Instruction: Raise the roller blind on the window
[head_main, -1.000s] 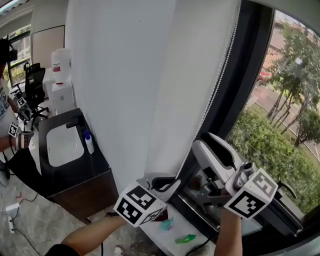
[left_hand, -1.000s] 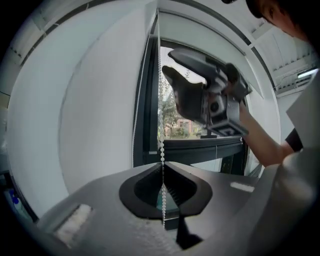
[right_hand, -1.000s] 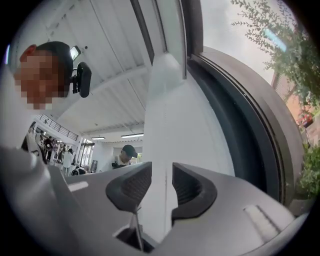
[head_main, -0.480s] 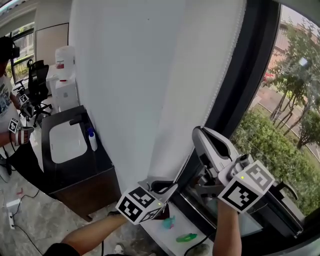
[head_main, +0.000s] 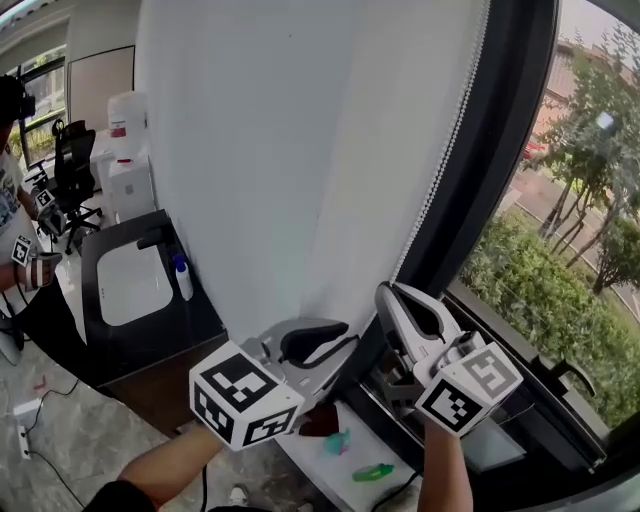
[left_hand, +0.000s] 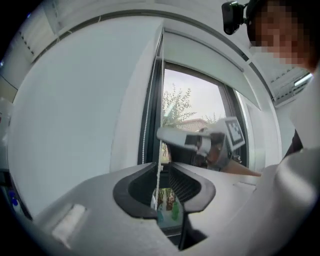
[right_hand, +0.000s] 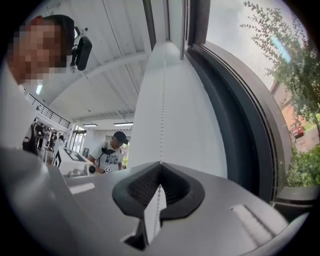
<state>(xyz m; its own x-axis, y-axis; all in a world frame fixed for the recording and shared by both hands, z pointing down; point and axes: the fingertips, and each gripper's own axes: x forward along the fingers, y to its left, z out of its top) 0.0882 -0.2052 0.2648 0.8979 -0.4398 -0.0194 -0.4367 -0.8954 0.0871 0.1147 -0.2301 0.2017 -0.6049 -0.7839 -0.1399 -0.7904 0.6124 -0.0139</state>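
The white roller blind (head_main: 300, 150) hangs over most of the window. Its bead chain (head_main: 450, 140) runs down the blind's right edge, beside the dark window frame (head_main: 505, 180). My right gripper (head_main: 388, 296) points up along the chain. In the right gripper view its jaws have just been closing, and the right gripper (right_hand: 160, 165) is shut on the chain (right_hand: 163, 100). My left gripper (head_main: 343, 338) is lower and to the left. Its jaws have just been opening: the left gripper (left_hand: 161, 167) is open, and the chain (left_hand: 159, 125) hangs loose in the gap.
A black counter (head_main: 190, 335) with a white sink (head_main: 130, 285) and a blue bottle (head_main: 183, 280) stands below left of the blind. A person (head_main: 20, 265) and an office chair (head_main: 70, 180) are at far left. Green items (head_main: 370, 472) lie on the sill below.
The right gripper's jaws closed on the bead chain and it sank a little. The left gripper let go of the chain, opened and rose towards the right gripper.
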